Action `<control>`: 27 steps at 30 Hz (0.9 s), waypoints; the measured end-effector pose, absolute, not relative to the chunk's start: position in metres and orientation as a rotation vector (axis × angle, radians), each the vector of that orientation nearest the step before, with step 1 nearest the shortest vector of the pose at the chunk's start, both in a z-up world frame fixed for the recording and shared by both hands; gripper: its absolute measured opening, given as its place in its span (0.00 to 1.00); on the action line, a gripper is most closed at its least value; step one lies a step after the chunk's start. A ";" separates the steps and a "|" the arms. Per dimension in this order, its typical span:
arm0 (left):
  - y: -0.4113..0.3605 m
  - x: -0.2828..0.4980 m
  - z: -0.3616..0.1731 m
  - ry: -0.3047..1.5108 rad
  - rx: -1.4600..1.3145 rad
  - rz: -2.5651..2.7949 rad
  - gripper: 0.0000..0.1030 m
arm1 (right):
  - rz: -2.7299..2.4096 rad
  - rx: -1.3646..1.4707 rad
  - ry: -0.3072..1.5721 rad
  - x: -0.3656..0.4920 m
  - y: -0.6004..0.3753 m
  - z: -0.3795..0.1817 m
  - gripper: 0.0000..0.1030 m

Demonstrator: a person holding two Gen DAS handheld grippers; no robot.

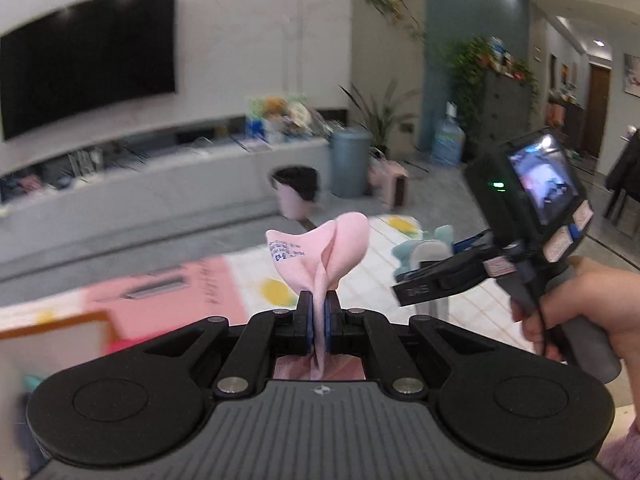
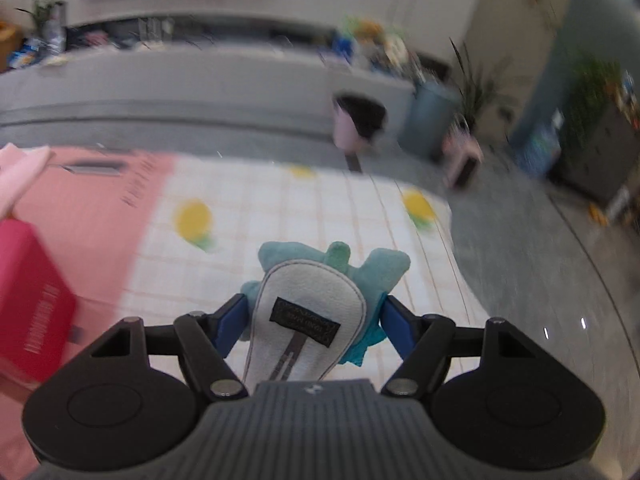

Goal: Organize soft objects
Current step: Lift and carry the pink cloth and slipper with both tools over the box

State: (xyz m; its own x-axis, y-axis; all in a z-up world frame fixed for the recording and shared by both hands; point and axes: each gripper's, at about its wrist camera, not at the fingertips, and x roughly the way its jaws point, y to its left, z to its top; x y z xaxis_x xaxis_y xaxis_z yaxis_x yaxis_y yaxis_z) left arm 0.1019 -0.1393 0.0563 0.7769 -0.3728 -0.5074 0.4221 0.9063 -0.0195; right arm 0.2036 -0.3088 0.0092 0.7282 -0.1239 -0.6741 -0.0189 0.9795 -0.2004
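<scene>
Living-room floor fills both views, with a mat (image 2: pixel 280 216) of white squares and yellow fruit prints spread on it, pink at one end.

Left gripper (image 1: pixel 319 320): its jaws are pressed almost together on one pink cloth (image 1: pixel 324 252), which is pinched between the blue pads and stands up above them in a crumpled fan, with a small patch of printed writing on its upper left. A tail of the same cloth hangs down behind the pads.

Right gripper (image 2: pixel 312 326): its jaws stand wide, and the blue pads press on both flanks of one teal plush toy (image 2: pixel 372 268). The toy's white felt belly faces the camera and carries a small black label. In the left wrist view the same tool is seen from the side, raised above the mat, held by the person's right hand (image 1: pixel 580 308) round its grey handle.

Beside the mat's pink end is one red box (image 2: pixel 32 304). Farther off, a long grey TV bench (image 1: pixel 160 184) runs under one dark wall screen (image 1: pixel 88 60). Near it are one pink waste bin (image 1: pixel 296 192) with a black liner and one taller grey bin (image 1: pixel 348 160).
</scene>
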 end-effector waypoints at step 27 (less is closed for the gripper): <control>0.095 0.060 0.006 0.790 -0.087 0.037 0.06 | 0.613 -0.260 0.527 0.088 -0.050 0.061 0.64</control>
State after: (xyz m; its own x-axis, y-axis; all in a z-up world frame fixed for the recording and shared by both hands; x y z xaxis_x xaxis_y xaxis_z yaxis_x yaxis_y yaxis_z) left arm 0.0602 0.0954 0.0063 0.7035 0.0004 -0.7106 -0.0653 0.9958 -0.0641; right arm 0.0877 -0.0502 0.0609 0.6922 0.4776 -0.5411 -0.6066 0.7912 -0.0778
